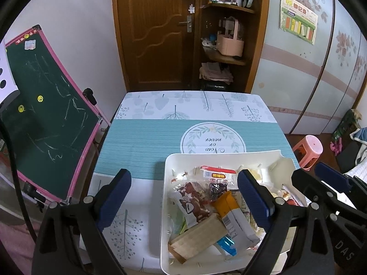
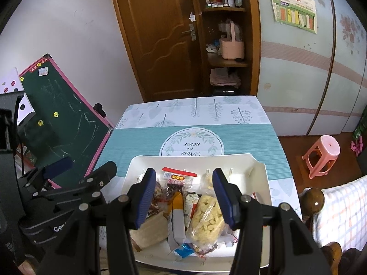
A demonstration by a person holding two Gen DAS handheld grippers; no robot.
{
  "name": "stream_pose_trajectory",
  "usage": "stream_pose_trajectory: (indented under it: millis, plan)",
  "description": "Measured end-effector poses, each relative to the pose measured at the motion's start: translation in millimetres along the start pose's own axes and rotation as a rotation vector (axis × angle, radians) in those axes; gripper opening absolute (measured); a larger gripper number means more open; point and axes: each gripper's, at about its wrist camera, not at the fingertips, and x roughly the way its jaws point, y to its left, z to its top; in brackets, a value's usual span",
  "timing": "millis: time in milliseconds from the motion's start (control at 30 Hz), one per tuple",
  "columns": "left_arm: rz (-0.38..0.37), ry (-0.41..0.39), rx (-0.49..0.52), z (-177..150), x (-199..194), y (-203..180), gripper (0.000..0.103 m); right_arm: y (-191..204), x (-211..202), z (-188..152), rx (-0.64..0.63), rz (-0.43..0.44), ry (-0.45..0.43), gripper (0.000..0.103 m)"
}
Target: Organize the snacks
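A white tray (image 1: 165, 206) (image 2: 190, 158) sits on the near part of the table, piled with snack packets. Among them are a brown-and-white packet (image 1: 190, 200), an orange-and-white packet (image 1: 229, 215), a beige wafer pack (image 1: 199, 236) (image 2: 151, 229), a red-topped clear packet (image 2: 179, 175) and a clear bag of yellow puffs (image 2: 206, 217). My left gripper (image 1: 184, 198) hovers open and wide over the tray's left edge, holding nothing. My right gripper (image 2: 183, 197) hangs open above the pile, with the puff bag lying under its right finger (image 2: 223, 197). The two grippers are side by side.
The table (image 1: 142, 137) wears a teal and white leaf-print cloth. A pink-framed chalkboard (image 1: 45, 114) leans at its left. A pink stool (image 2: 321, 155) stands on the floor to the right, and a wooden bedpost (image 2: 312, 200) with checked bedding is nearer. Door and shelves are behind.
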Motion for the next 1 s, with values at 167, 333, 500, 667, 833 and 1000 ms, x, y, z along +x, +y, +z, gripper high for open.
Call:
stream_pose_trajectory:
  millis: [167,333,500,667,833,1000]
  plan:
    - [0.002,-0.007,-0.001,-0.5,-1.3,0.1,0.093,0.3,0.0,-0.8,0.001,0.003,0.0,0.052]
    - [0.004,-0.008,-0.001,-1.1,-1.8,0.5,0.093,-0.3,0.2,-1.0,0.004,0.004,0.003,0.052]
    - [0.005,-0.01,-0.003,-0.8,-2.2,-0.4,0.093,0.8,0.7,-2.5,0.007,0.005,0.004,0.052]
    - [0.006,-0.01,-0.002,-0.7,-2.2,-0.7,0.093,0.7,0.9,-2.8,0.008,0.007,0.006,0.052]
    - [0.006,-0.009,-0.002,-0.5,-2.0,-0.9,0.093,0.1,0.9,-2.6,0.008,0.007,0.005,0.052]
    - [0.006,-0.007,-0.001,-2.1,-2.2,0.2,0.093,1.5,1.8,-5.0,0.012,0.006,0.007,0.052]
